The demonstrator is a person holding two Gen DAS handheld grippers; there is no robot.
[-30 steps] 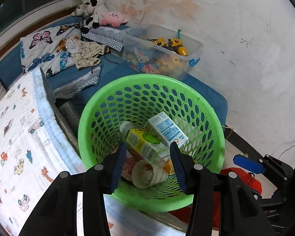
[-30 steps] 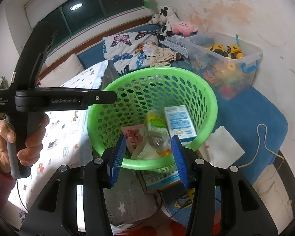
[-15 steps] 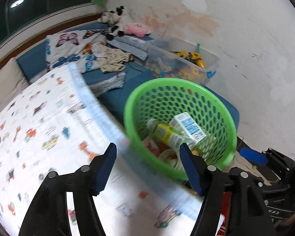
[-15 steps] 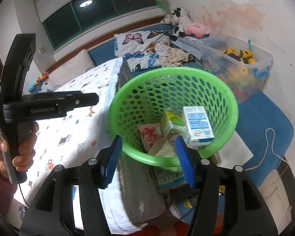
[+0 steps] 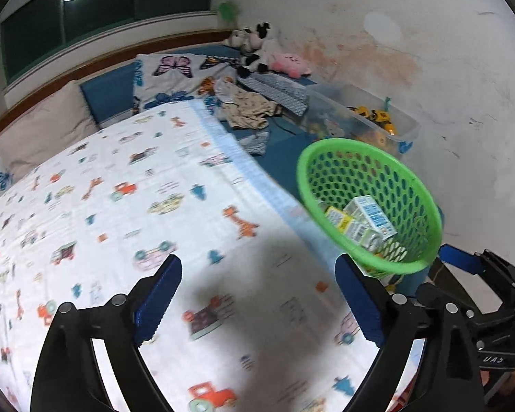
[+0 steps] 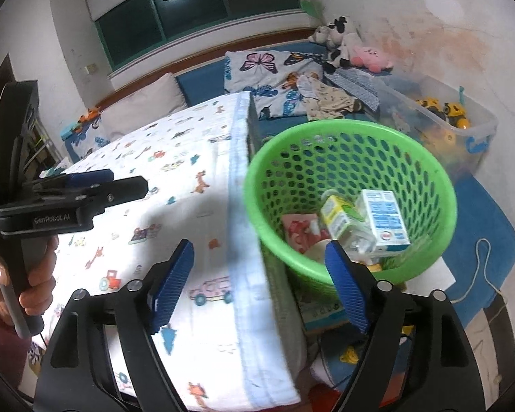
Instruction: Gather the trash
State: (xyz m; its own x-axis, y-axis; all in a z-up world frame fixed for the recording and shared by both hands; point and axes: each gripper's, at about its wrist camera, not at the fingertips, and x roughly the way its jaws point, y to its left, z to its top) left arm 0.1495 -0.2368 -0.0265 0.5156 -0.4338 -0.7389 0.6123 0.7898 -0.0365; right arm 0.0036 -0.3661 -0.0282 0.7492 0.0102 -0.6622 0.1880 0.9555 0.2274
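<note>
A green perforated basket point(image 5: 425, 206) point(image 6: 425, 168) stands beside the bed and holds a white-and-blue carton point(image 6: 384, 221), a yellow-labelled bottle point(image 6: 338, 214), a red-printed wrapper point(image 6: 300, 231) and a paper cup. My left gripper point(image 5: 257, 295) is open and empty above the patterned bedsheet point(image 5: 120, 206), left of the basket. My right gripper point(image 6: 257, 281) is open and empty over the bed's edge, its right finger in front of the basket rim. The left gripper also shows in the right wrist view point(image 6: 86, 185).
A clear plastic box of toys point(image 6: 463, 127) sits behind the basket by the stained wall. Butterfly pillows point(image 5: 175, 79), loose clothes point(image 5: 247, 110) and plush toys point(image 5: 257, 48) lie on the blue mat. A cord and papers lie on the floor point(image 6: 480, 261).
Both grippers have pulled back from over the basket and swung left toward the bed. Both have opened wider. The trash stays in the basket.
</note>
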